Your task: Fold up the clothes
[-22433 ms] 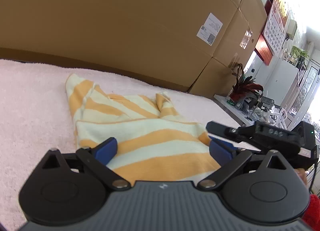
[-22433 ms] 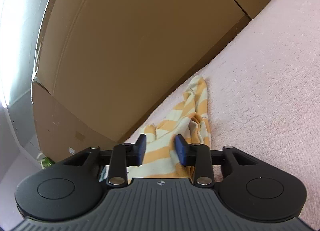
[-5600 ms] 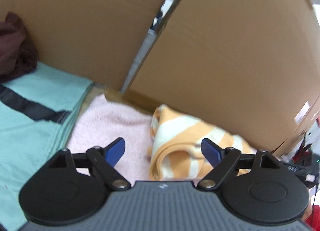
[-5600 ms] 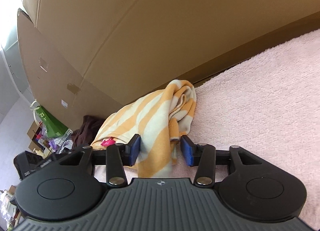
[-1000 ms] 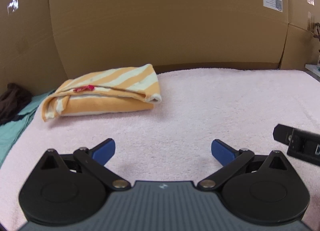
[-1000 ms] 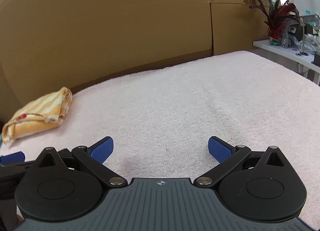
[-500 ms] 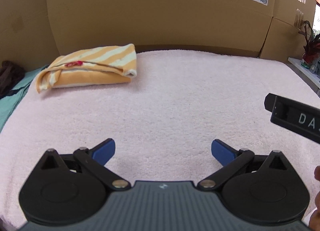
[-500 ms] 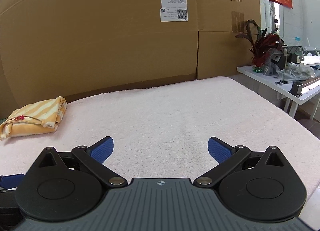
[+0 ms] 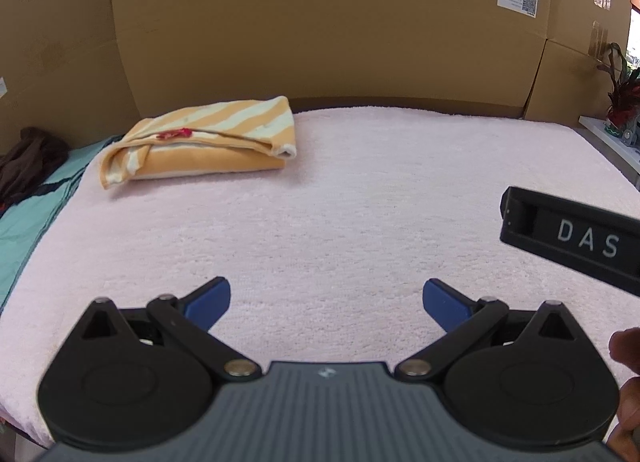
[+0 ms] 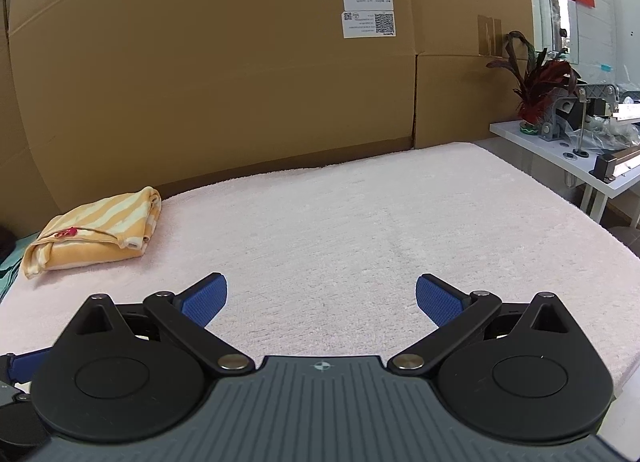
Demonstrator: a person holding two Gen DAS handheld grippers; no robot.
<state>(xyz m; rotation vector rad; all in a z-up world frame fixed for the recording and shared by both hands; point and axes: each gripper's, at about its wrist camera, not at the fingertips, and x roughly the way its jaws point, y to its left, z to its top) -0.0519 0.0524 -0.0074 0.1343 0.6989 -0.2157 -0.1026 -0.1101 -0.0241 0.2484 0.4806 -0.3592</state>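
Left tool [image 9: 326, 300] spread wide, blue pads apart, holding nothing, hovering over the pink towel-covered bench [image 9: 360, 202]. Right tool [image 10: 321, 298] also spread wide and empty, over the same pink surface. Folded orange-and-cream striped garment [image 9: 204, 142] lies at the far left corner of the bench, near the cardboard boxes [image 9: 320, 22], a small red tag [image 9: 175, 134] on top; well apart from both tools. Same garment in the right wrist view [image 10: 94, 228], far left, loose folded edge facing the bench middle. Teal cloth [image 9: 28, 218] and a dark brown garment [image 9: 28, 158] lie beyond the bench's left edge. Black body of the right tool, lettered "DAS" [image 9: 576, 238], crosses the left view's right side, with part of a hand [image 9: 624, 346] below it. White side table [image 10: 568, 158] with a red-leaf plant [image 10: 536, 82] stands right of the bench. White shipping label [image 10: 368, 8] on the box.
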